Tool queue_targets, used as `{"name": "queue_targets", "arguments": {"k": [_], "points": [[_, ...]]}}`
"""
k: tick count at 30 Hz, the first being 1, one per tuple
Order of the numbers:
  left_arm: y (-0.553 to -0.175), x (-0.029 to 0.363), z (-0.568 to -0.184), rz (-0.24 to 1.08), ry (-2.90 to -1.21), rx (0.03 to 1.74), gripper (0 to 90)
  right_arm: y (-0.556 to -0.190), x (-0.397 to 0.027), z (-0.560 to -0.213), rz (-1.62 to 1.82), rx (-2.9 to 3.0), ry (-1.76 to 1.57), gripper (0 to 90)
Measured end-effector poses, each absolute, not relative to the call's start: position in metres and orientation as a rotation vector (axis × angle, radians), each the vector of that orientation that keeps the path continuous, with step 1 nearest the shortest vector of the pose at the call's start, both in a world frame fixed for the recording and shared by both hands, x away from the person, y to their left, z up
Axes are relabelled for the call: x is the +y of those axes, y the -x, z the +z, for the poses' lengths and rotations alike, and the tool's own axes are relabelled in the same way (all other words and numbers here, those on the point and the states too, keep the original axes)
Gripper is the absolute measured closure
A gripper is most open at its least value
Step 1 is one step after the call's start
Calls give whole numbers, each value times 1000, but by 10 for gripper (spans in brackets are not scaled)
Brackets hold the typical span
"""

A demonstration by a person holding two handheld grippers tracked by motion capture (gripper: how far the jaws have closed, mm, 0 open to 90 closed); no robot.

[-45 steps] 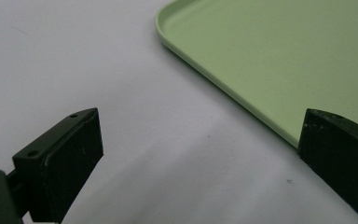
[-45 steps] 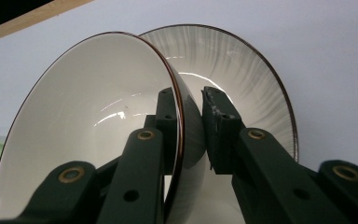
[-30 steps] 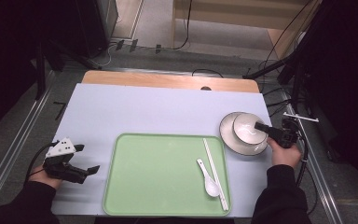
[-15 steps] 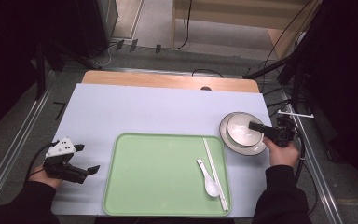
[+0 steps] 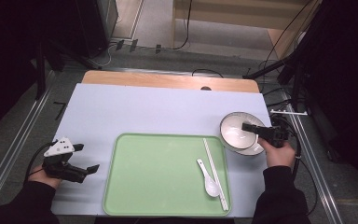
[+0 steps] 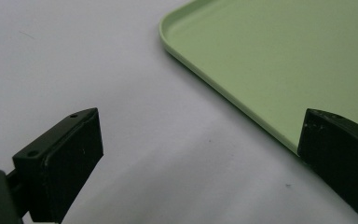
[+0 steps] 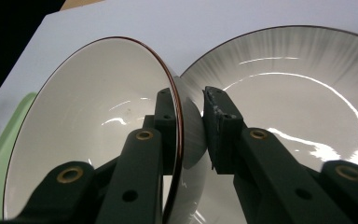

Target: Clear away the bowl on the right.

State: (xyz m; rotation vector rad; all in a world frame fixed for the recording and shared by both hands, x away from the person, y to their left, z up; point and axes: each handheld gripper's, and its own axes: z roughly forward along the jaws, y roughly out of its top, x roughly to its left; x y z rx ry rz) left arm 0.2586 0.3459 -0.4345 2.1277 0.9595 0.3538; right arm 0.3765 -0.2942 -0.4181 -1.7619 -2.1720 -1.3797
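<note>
A white bowl (image 5: 235, 134) with a dark rim hangs tilted at the table's right, over a white plate (image 5: 258, 150). My right gripper (image 5: 251, 128) is shut on the bowl's rim. In the right gripper view one finger (image 7: 166, 116) is inside the bowl (image 7: 84, 121) and the other presses its outer wall, with the plate (image 7: 303, 79) behind. My left gripper (image 5: 87, 157) rests open at the table's left, beside the green tray (image 5: 158, 172). Its view has nothing between the jaws of the left gripper (image 6: 200, 135), and the tray's corner (image 6: 279, 60) is ahead.
A white spoon (image 5: 207, 179) and a pair of chopsticks (image 5: 215, 172) lie on the right side of the tray. A pale sheet (image 5: 158, 109) covers the table. Cables and metal stands (image 5: 298, 79) crowd the floor to the right.
The right gripper has lifted the bowl off the plate and carried it a little left, tilting it. The left gripper has stayed put.
</note>
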Motion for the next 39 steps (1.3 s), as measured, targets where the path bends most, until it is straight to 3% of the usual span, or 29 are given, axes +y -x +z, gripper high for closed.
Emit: {"name": "queue_targets", "arguments": {"k": [39], "points": [[-259,346,-435,356,-2128,968,0,-365,-210,-418,-1266,-2285,1366,757]]}}
